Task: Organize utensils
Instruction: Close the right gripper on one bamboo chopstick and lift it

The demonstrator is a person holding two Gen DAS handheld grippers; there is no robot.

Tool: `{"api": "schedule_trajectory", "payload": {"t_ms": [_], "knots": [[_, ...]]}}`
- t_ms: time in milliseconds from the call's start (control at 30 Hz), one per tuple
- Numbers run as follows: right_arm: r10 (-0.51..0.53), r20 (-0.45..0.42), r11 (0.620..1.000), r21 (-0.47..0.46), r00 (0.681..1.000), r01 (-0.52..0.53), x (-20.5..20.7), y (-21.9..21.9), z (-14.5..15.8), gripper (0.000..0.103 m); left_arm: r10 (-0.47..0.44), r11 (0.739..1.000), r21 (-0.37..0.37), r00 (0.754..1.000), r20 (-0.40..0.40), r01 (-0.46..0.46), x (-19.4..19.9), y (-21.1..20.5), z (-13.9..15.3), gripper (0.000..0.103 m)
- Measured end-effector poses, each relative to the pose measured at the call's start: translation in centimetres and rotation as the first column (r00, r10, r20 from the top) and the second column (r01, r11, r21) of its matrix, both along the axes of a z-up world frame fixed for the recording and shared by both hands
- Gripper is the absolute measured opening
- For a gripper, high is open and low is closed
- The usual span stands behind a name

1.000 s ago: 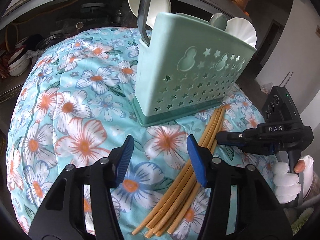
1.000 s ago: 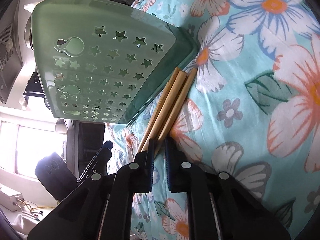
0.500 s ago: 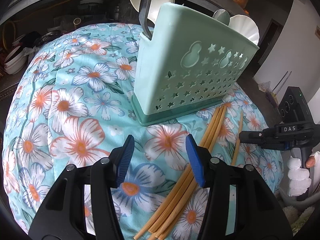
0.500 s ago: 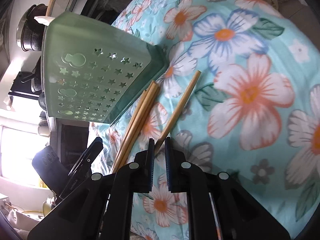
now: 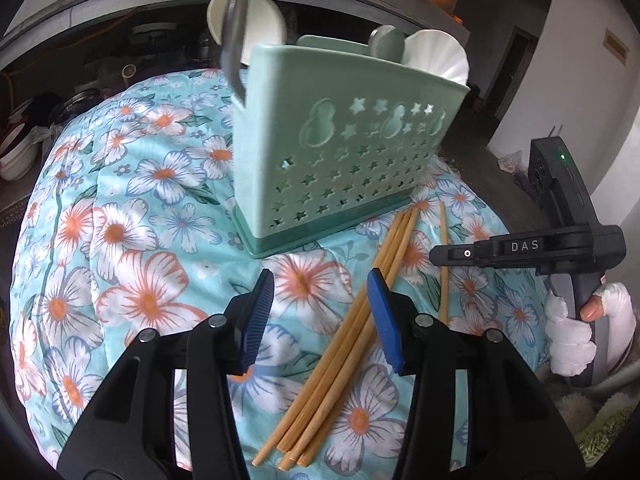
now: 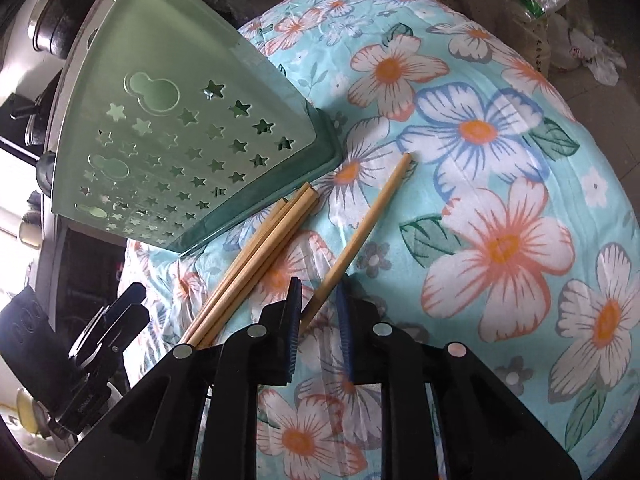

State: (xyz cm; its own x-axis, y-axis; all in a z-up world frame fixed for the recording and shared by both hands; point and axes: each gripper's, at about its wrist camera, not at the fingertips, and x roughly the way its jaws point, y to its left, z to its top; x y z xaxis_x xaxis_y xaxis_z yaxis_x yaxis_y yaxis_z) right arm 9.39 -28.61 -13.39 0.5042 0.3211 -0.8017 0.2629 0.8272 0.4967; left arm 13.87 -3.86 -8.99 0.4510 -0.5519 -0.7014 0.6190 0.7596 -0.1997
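Right wrist view shows the right gripper (image 6: pixel 318 304) with jaws easing apart around one loose chopstick (image 6: pixel 360 236) lying on the floral cloth (image 6: pixel 500 240), the chopstick bundle (image 6: pixel 256 256) just left, while the left gripper (image 5: pixel 322 312) closes on nothing beside them.

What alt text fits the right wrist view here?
The right hand-held gripper, jaws opening, has one chopstick between its blue pads, angled across a floral cloth. A bundle of chopsticks lies beside it, against a green star-cut utensil holder.
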Motion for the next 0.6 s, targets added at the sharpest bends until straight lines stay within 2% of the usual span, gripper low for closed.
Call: {"api": "schedule_trajectory", "payload": {"t_ms": [167,267,433,600], "knots": [[-0.021,-0.005,0.999,-0.049,1.0,0.02,-1.5,-0.9,0.4,0.016,-0.132,0.987,0.105,0.988,0.083,0.123,-2.1,-3.1,-0.1,0.033],[-0.05,-0.005,0.999,-0.018,0.999,0.049,-2.6,-2.1,0.0,0.016,-0.215,0.967,0.168,0.969,0.121,0.194,-3.4,-5.0,-0.5,0.028],[-0.058,0.006,0.998,-0.003,0.998,0.058,-2.7,-2.9,-0.7,0.016,-0.288,0.926,0.302,0.942,0.171,0.228,-4.0,-7.6,-1.7,0.015],[-0.056,0.013,0.998,0.014,0.998,0.056,-2.4,-2.9,-0.7,0.016,-0.305,0.904,0.366,0.933,0.189,0.221,-3.8,-8.6,-2.6,0.011]]}}
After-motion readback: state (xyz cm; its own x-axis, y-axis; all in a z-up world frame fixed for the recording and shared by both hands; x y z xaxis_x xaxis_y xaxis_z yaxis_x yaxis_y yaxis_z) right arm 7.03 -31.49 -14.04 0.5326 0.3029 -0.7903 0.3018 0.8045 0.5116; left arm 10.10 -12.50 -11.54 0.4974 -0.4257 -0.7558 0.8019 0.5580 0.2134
